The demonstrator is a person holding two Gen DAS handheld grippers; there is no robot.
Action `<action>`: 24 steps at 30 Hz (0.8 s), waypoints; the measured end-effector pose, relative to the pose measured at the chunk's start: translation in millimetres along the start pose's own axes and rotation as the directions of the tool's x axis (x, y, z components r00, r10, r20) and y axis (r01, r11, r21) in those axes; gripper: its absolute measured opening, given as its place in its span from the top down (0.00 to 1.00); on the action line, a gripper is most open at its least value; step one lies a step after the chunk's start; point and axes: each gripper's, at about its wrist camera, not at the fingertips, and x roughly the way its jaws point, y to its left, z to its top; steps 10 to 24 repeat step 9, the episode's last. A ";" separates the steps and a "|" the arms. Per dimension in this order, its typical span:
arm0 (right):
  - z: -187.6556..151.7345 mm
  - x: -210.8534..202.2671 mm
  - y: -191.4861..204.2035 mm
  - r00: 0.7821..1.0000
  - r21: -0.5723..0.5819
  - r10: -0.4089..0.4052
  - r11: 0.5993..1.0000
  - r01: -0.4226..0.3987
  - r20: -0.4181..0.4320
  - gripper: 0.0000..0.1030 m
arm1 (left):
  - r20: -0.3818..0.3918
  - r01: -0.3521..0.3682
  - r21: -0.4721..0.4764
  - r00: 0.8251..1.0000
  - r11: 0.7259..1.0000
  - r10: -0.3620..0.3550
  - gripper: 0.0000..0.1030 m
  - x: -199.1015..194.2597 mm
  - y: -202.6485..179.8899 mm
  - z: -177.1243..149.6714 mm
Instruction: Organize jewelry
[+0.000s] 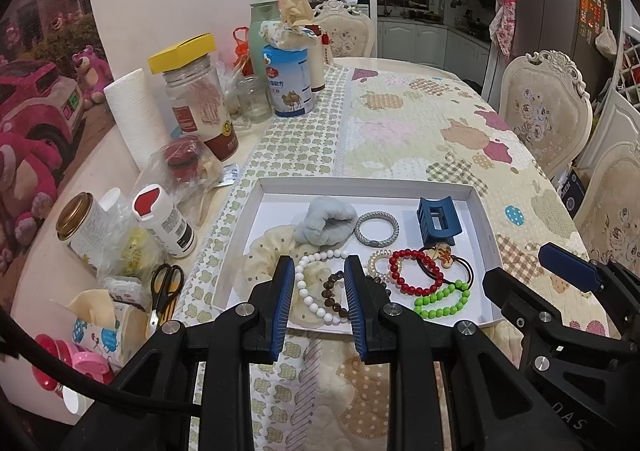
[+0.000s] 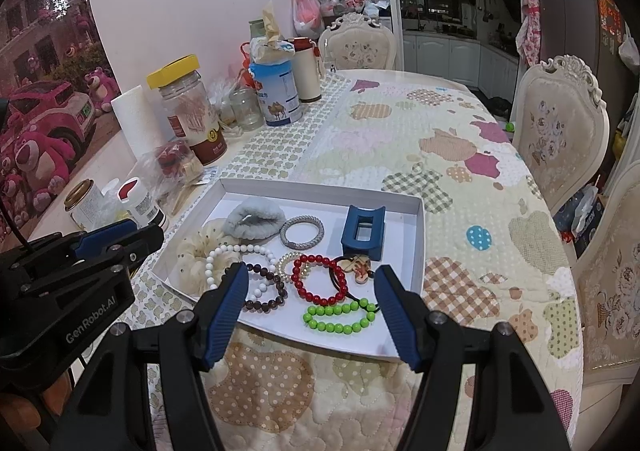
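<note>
Right wrist view reads "GenRobot.AI" on the black left gripper [image 2: 116,239] at nine o'clock, its jaws unclear there. Left wrist view shows them parted and empty; the right gripper [image 2: 310,279] gapes over the shallow white cardboard tray [image 2: 416,247].

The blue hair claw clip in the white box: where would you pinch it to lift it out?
Probably across the blue hair claw clip's two flat outer sides, coming from above. It stands upright and apart from the bracelets, so both sides are free.

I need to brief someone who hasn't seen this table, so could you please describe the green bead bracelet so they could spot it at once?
Find the shallow white tray on the quilted tablecloth. The green bead bracelet lies along its near edge, toward the right corner, just below the red bead bracelet. It is the only bright lime-green piece, flattened into a long loop.
</note>
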 end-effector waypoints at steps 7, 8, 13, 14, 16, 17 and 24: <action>-2.1 1.8 -3.9 1.000 -0.001 0.002 1.000 -0.002 -0.009 0.34 | -0.012 0.024 -0.002 1.000 1.000 -0.024 0.86 5.1 -2.3 -4.3; -3.0 1.9 -5.0 1.000 0.000 0.001 1.000 -0.001 -0.011 0.34 | -0.015 0.023 0.001 1.000 1.000 -0.023 0.86 5.9 -2.6 -5.8; -4.2 1.9 -6.5 1.000 0.002 -0.001 1.000 0.001 -0.013 0.34 | -0.017 0.024 0.001 1.000 1.000 -0.024 0.86 6.2 -3.1 -6.9; -4.2 1.9 -6.5 1.000 0.002 -0.001 1.000 0.001 -0.013 0.34 | -0.017 0.024 0.001 1.000 1.000 -0.024 0.86 6.2 -3.1 -6.9; -4.2 1.9 -6.5 1.000 0.002 -0.001 1.000 0.001 -0.013 0.34 | -0.017 0.024 0.001 1.000 1.000 -0.024 0.86 6.2 -3.1 -6.9; -4.2 1.9 -6.5 1.000 0.002 -0.001 1.000 0.001 -0.013 0.34 | -0.017 0.024 0.001 1.000 1.000 -0.024 0.86 6.2 -3.1 -6.9; -4.2 1.9 -6.5 1.000 0.002 -0.001 1.000 0.001 -0.013 0.34 | -0.017 0.024 0.001 1.000 1.000 -0.024 0.86 6.2 -3.1 -6.9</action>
